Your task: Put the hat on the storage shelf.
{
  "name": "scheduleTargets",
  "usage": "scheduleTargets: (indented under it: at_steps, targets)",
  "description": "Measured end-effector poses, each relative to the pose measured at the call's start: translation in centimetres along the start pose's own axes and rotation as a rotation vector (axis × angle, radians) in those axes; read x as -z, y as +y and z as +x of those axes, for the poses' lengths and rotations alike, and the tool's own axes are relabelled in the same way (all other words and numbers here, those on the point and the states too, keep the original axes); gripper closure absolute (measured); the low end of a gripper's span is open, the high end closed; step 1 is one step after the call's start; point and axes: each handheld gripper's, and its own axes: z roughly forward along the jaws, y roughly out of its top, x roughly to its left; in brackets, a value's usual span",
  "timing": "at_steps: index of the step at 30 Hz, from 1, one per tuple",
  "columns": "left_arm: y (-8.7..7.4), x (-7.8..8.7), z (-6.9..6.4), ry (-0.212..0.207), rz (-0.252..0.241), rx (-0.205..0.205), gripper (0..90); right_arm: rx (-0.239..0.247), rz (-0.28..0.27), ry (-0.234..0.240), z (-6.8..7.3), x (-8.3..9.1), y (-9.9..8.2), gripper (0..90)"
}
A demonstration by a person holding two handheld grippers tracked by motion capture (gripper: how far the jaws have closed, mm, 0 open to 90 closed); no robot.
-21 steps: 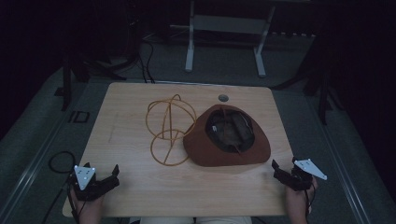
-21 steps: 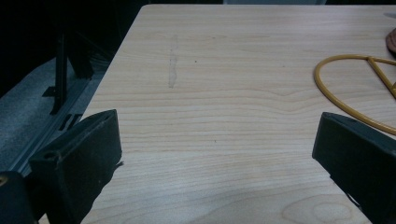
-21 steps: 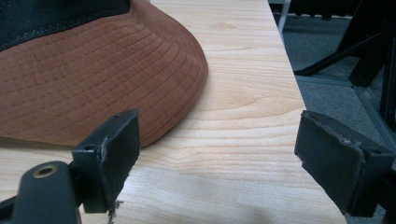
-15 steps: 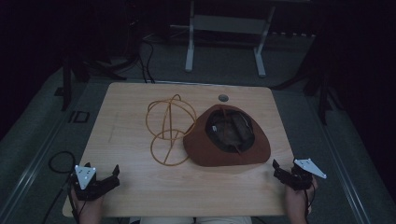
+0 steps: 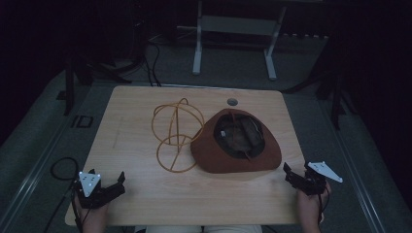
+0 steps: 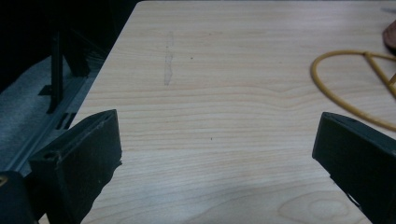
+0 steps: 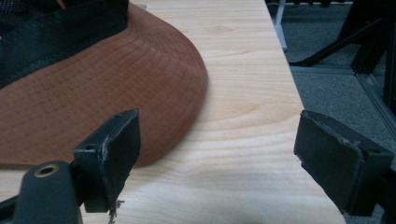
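Observation:
A brown brimmed hat (image 5: 236, 143) lies upside down on the right half of the wooden table (image 5: 141, 121), its dark lining facing up. Beside it on the left stands a yellow wire hat stand (image 5: 176, 133). My left gripper (image 5: 115, 184) rests at the table's front left corner, open, with bare wood between its jaws (image 6: 215, 154); the stand's ring (image 6: 348, 88) shows at the far right of its view. My right gripper (image 5: 290, 174) sits at the front right corner, open and empty (image 7: 219, 154), just short of the hat's brim (image 7: 116, 88).
A round cable hole (image 5: 232, 102) sits near the table's far edge. Behind the table stands a white metal frame (image 5: 233, 39) on the dark floor. A black cable (image 5: 60, 170) loops off the left gripper. The table's right edge (image 7: 289, 84) runs close to the right gripper.

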Motion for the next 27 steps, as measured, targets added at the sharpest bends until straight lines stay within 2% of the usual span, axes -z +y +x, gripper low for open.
scheduleTargets:
  at_steps: [2,5,8,10,15,17,19,21,23,27]
  targets:
    - [0.1,0.2,0.0,0.005,-0.013,0.01,2.0,0.009,-0.003,0.02,0.4,-0.2,0.4,14.6]
    - [0.1,0.2,-0.2,0.004,-0.021,-0.001,2.0,0.026,0.005,0.044,0.9,-0.4,1.4,14.7]
    - [0.1,0.1,-0.4,-0.013,-0.001,-0.015,2.0,0.042,0.014,0.069,1.4,-0.7,2.6,14.6]
    - [0.1,0.0,-0.6,-0.005,0.015,-0.042,2.0,0.048,0.014,0.079,1.7,-1.1,3.4,14.5]
    - [0.1,-0.2,-0.8,0.008,0.055,-0.064,2.0,0.048,0.021,0.114,2.2,-2.0,5.4,14.5]
    - [0.1,-0.2,-0.8,-0.008,0.048,-0.057,2.0,0.084,0.036,0.126,2.8,-2.6,6.0,14.7]
    - [0.2,-0.2,-0.8,-0.021,0.035,-0.054,2.0,0.099,0.038,0.12,3.2,-3.0,6.3,14.7]
    - [0.2,-0.1,-0.9,-0.027,0.032,-0.051,2.0,0.097,0.055,0.135,3.4,-3.7,6.6,14.7]
    - [0.3,-0.1,-1.0,-0.051,0.035,-0.042,2.0,0.1,0.067,0.136,3.6,-4.4,7.1,14.6]
    - [0.4,-0.1,-1.3,-0.091,0.053,-0.053,2.0,0.102,0.065,0.137,4.0,-5.3,8.0,14.6]
